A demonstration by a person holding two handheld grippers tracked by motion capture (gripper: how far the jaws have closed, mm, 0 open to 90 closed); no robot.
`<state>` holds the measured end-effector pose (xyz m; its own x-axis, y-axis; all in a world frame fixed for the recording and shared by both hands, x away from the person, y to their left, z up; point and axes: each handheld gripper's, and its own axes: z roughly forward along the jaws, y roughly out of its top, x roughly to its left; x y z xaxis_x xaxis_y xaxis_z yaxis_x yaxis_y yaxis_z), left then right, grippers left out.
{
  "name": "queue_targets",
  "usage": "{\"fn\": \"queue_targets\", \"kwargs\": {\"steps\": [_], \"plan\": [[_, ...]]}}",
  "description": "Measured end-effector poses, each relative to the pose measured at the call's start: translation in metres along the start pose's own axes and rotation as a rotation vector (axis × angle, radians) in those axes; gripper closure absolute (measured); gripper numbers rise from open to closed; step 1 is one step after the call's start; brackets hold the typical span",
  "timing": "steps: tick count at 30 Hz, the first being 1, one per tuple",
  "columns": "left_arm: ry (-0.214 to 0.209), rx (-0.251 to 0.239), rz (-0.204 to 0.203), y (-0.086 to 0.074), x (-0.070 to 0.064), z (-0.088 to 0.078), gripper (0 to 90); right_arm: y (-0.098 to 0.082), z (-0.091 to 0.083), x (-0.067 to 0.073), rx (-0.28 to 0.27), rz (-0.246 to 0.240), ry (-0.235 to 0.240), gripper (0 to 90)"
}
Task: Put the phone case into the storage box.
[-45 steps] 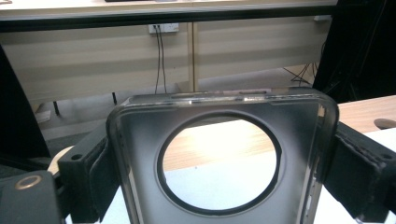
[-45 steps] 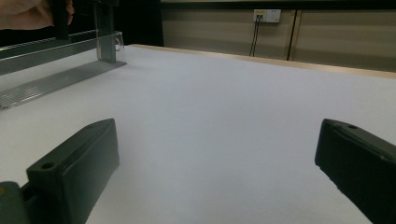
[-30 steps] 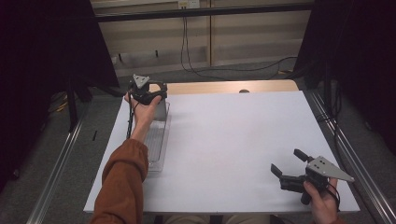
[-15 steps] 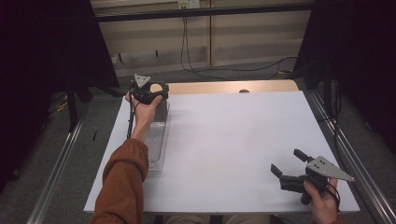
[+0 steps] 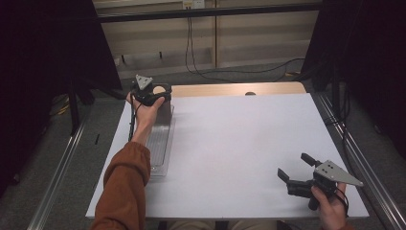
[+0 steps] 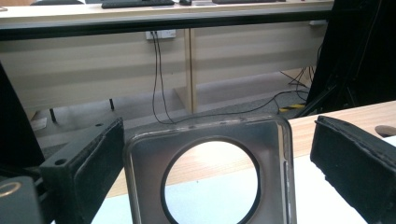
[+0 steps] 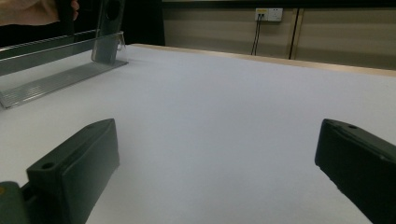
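Observation:
A long clear plastic rack (image 5: 160, 139) lies along the table's left side, with an upright end plate (image 6: 210, 177) that has a round hole in it. My left gripper (image 5: 154, 95) is held over the rack's far end. In the left gripper view my left gripper (image 6: 219, 133) is open, its jaws standing on either side of the end plate with a gap on the right. My right gripper (image 5: 294, 165) hovers open near the front right corner with nothing between its fingers. In the right gripper view my right gripper (image 7: 218, 135) faces bare table, and the rack (image 7: 56, 70) lies far off at the upper left.
The white table top (image 5: 239, 143) stretches between the two hands. A wooden strip (image 5: 239, 89) runs along its far edge, with cables (image 5: 201, 67) on the floor beyond. Metal rails (image 5: 354, 153) flank the table.

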<state>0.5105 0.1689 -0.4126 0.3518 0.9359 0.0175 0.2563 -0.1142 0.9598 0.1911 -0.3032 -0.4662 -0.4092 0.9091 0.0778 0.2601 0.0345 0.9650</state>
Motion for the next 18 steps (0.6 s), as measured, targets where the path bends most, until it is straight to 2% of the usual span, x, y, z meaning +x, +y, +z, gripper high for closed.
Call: {"fn": "queue_targets", "kwargs": {"steps": [2, 3, 4, 8, 10, 18], "plan": [[-0.009, -0.013, -0.017, 0.000, 0.003, -0.001, 3.2, 0.000, -0.001, 0.000, 0.002, 0.003, 0.002, 0.0], [0.003, -0.005, -0.018, 0.000, 0.004, -0.002, 2.8, 0.000, -0.001, 0.000, 0.000, 0.003, 0.001, 0.0], [-0.013, -0.016, -0.026, 0.000, 0.006, -0.002, 2.7, 0.000, -0.001, 0.000, -0.001, 0.001, 0.001, 0.0], [-0.024, -0.028, -0.026, 0.005, 0.006, -0.008, 1.8, 0.000, 0.000, 0.000, -0.002, 0.001, 0.000, 0.0], [-0.049, -0.055, -0.037, 0.008, 0.007, -0.011, 1.8, 0.001, -0.001, 0.000, -0.002, 0.002, 0.000, 0.0], [-0.076, -0.092, -0.014, 0.015, 0.008, -0.024, 1.5, 0.001, -0.001, 0.000, -0.005, 0.004, -0.005, 0.0]]}}
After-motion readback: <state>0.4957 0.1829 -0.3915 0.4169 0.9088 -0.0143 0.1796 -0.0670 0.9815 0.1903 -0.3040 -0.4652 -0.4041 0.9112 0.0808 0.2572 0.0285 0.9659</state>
